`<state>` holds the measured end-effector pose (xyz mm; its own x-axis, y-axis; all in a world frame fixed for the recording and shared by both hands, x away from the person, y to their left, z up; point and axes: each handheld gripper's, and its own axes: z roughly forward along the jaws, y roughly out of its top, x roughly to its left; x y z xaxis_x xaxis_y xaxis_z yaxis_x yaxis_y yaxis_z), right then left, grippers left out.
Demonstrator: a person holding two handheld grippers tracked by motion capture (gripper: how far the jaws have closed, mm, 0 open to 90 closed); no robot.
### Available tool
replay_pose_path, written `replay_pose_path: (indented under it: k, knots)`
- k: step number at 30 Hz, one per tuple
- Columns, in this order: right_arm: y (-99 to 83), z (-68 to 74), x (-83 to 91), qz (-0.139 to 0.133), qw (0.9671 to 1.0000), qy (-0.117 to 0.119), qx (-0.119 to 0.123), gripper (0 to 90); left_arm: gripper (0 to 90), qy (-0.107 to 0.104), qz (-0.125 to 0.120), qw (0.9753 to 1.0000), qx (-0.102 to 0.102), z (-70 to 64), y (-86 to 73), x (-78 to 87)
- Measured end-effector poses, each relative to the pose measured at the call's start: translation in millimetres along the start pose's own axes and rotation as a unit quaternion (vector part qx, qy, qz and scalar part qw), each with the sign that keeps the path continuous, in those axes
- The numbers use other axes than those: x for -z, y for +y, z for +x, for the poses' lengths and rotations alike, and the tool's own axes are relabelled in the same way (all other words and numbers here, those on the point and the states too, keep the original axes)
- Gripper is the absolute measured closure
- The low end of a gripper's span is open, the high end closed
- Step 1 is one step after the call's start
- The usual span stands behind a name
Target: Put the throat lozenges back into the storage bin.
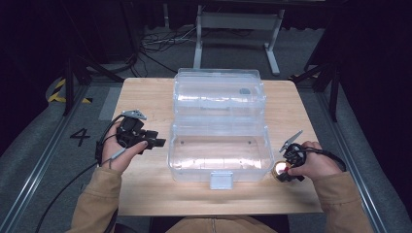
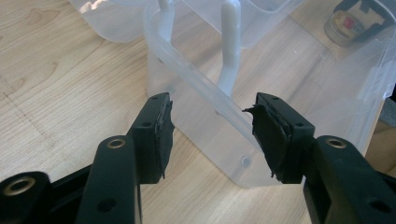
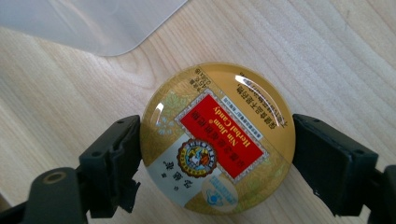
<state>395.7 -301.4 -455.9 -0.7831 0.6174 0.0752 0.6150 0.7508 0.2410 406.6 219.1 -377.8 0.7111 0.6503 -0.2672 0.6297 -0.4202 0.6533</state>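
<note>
Two black jaws of the right gripper [image 3: 217, 149] sit clamped on a round gold candy tin [image 3: 218, 138], one jaw against each side of its rim; red label, lid facing the camera. Tin lies over the bare wood of the table [image 3: 327, 56], at the near right of the tabletop in the high view, just beside the right front corner of the clear plastic box [image 1: 219, 156]. Right gripper [image 1: 290, 165] seen there gripped in the person's right hand [image 1: 318, 162], tin [image 1: 281, 169] glowing gold at its tip. A rounded corner of clear plastic shows at the top left of the right gripper view, apart from the tin. Left gripper [image 2: 212, 133]: jaws well apart, holding nothing, pointed at the box's near wall [image 2: 224, 140], rim passing between and beyond the pads, no contact visible. Through the box wall, the tin [image 2: 355, 21] shows far off at top right. High view puts the left gripper [image 1: 145, 141] in the left hand [image 1: 119, 148], just left of the box. Box stands open, its lid [image 1: 218, 90] tipped back toward the far edge of the table. Cable trails from the left gripper off the near edge.
</note>
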Motion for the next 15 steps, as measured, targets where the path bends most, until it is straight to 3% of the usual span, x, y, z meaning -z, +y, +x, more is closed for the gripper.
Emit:
replay_pose_path:
  k: [12,15]
  knots:
    - [2.7,1.6,-7.9,0.007,0.9999,-0.005,0.014,19.2,47.2,0.002,0.001,1.0,0.002,1.1,-0.6,-0.3]
    - [3.0,0.6,-10.0,0.006,0.9995,-0.002,0.03,19.3,46.8,0.003,-0.001,1.0,-0.001,1.8,-0.7,0.2]
